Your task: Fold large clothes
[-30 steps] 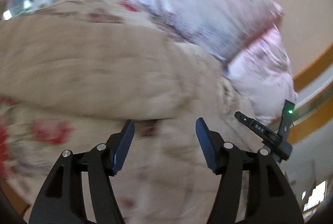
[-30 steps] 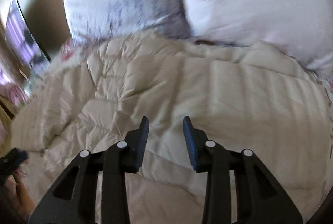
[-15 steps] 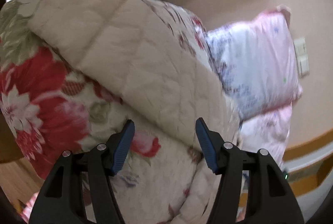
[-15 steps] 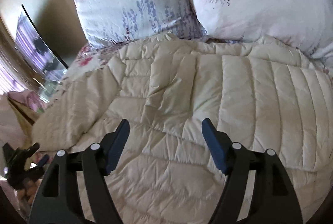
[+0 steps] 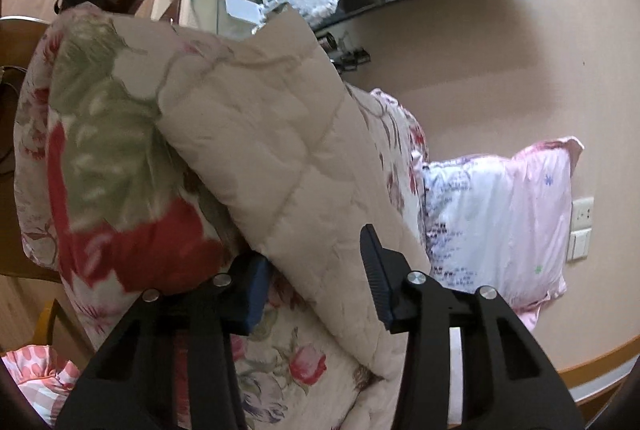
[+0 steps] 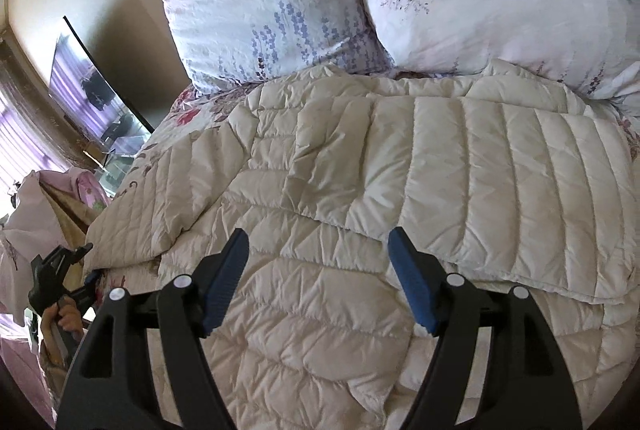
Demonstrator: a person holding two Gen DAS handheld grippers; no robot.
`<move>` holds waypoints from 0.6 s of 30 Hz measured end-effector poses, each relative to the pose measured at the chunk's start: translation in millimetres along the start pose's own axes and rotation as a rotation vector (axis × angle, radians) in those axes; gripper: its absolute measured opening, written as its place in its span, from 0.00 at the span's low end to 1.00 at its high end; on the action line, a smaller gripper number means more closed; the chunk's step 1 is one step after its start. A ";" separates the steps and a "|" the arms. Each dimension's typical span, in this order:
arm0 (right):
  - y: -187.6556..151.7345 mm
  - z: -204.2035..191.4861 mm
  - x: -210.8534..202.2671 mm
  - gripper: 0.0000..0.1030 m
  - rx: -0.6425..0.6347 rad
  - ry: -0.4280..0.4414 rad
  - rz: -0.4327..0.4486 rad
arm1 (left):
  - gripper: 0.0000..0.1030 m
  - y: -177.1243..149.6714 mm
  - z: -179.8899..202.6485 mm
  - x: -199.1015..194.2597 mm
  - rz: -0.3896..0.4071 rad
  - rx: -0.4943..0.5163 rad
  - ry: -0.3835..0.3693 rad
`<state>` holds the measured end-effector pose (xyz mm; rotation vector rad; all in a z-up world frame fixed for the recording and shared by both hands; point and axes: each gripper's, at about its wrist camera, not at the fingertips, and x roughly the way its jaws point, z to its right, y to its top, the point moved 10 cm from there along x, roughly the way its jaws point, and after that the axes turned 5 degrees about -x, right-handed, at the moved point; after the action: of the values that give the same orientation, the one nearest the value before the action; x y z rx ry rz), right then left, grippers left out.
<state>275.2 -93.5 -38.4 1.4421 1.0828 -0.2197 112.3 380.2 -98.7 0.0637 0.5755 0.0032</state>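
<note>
Jacket: the cream quilted jacket (image 6: 360, 190) lies spread on the bed's floral quilt (image 5: 120, 214), just below two pillows (image 6: 280, 2).
Right tool: the right tool (image 6: 316, 282) was nearly closed a second ago; its jaws now stand wide apart above the jacket's middle, holding nothing.
Left tool: the left tool (image 5: 312, 282) has swung from the pillows to a sleeve end (image 5: 280, 134), jaws apart on either side of it, not yet gripping.
Meaning: likely a released fold, with the sleeve next.
</note>
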 end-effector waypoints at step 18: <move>-6.5 61.4 -47.6 0.72 0.051 -0.061 0.094 | 0.05 -88.9 179.7 -13.3 -0.030 0.471 -0.239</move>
<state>273.1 -170.1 -23.5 1.5181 0.9631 -0.2242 197.6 280.5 53.5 0.5071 0.3282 -0.1679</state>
